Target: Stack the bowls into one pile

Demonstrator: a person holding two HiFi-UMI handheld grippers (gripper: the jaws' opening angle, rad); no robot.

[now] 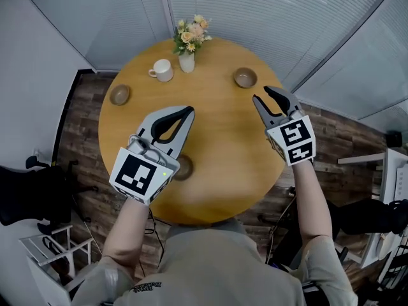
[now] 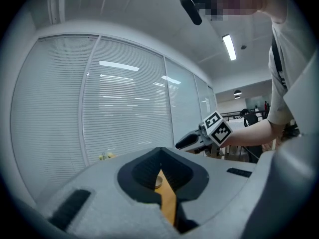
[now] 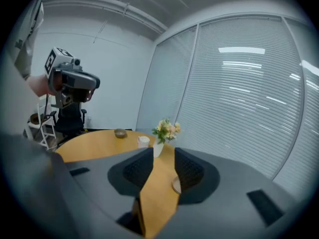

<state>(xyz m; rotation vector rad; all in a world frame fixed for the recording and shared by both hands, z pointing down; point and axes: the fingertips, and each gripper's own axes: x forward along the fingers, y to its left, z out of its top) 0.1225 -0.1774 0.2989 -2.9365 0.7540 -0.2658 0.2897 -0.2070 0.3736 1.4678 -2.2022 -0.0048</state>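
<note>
Three small brown bowls sit apart on the round wooden table [image 1: 217,139]. One bowl [image 1: 119,94] is at the left edge, one [image 1: 245,78] at the back right, and one [image 1: 185,169] near the front, half hidden under my left gripper. My left gripper [image 1: 189,111] hovers over the table's middle left, shut and empty. My right gripper [image 1: 262,95] hangs open and empty just in front of the back-right bowl. That bowl [image 3: 176,185] shows low between the right gripper's [image 3: 163,153] fingers. Through the left gripper's [image 2: 160,153] jaws a bowl [image 2: 157,183] shows.
A white mug [image 1: 162,70] and a white vase of flowers [image 1: 187,55] stand at the table's back. The mug [image 3: 143,141], the vase [image 3: 160,142] and the far bowl [image 3: 120,133] also appear in the right gripper view. Black chairs and white racks stand on the floor around.
</note>
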